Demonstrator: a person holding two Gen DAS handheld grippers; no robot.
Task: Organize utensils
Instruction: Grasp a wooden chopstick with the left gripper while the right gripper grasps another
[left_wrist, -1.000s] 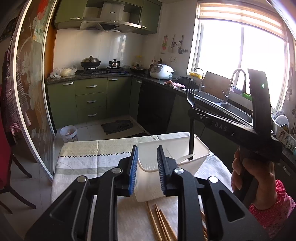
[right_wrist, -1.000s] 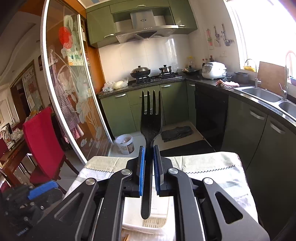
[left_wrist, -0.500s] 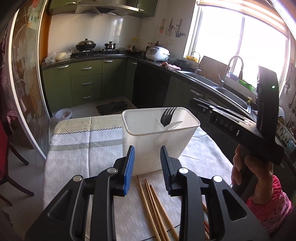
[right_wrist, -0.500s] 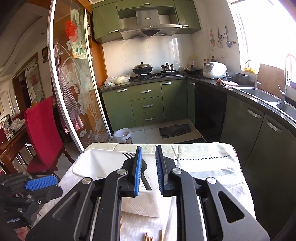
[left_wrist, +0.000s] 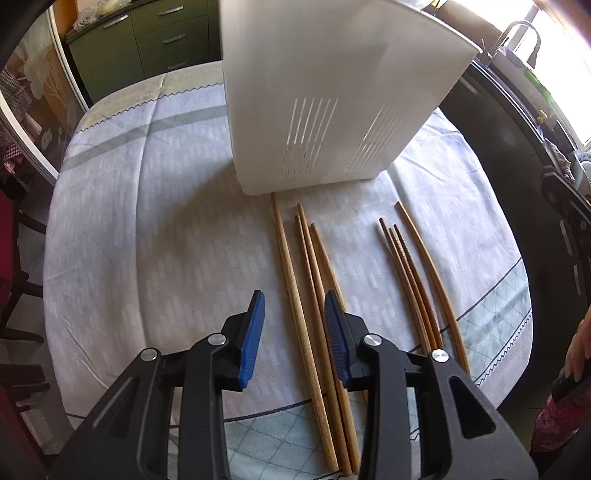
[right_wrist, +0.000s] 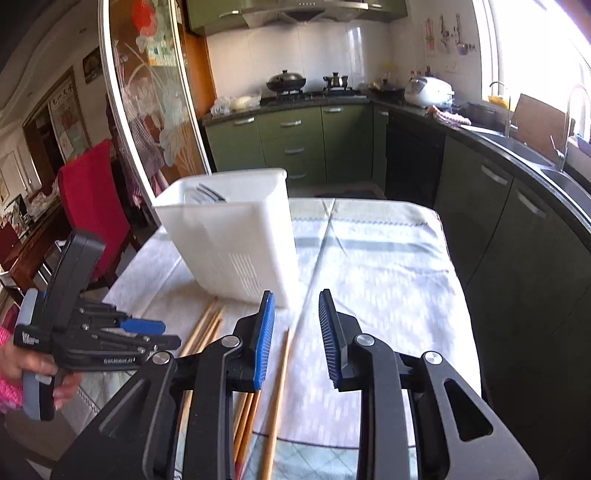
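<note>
Hovering left gripper (left_wrist: 294, 332) over chopsticks (left_wrist: 295, 295), jaws apart, white caddy (left_wrist: 332, 92) beyond

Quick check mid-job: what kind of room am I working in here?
Almost certainly a home kitchen. The right wrist view shows a gas stove with a lidded wok, a rice cooker on the dark counter, and a sink with a faucet under the window.

White plastic utensil caddy (left_wrist: 317, 96) w/ slotted vents stands upright at top center of left-wrist frame; dark fork (right_wrist: 207, 194) tines peek over its rim, upper left in right-wrist frame. Wooden chopsticks (left_wrist: 314, 295) lie in two loose groups below it, center frame.
</note>
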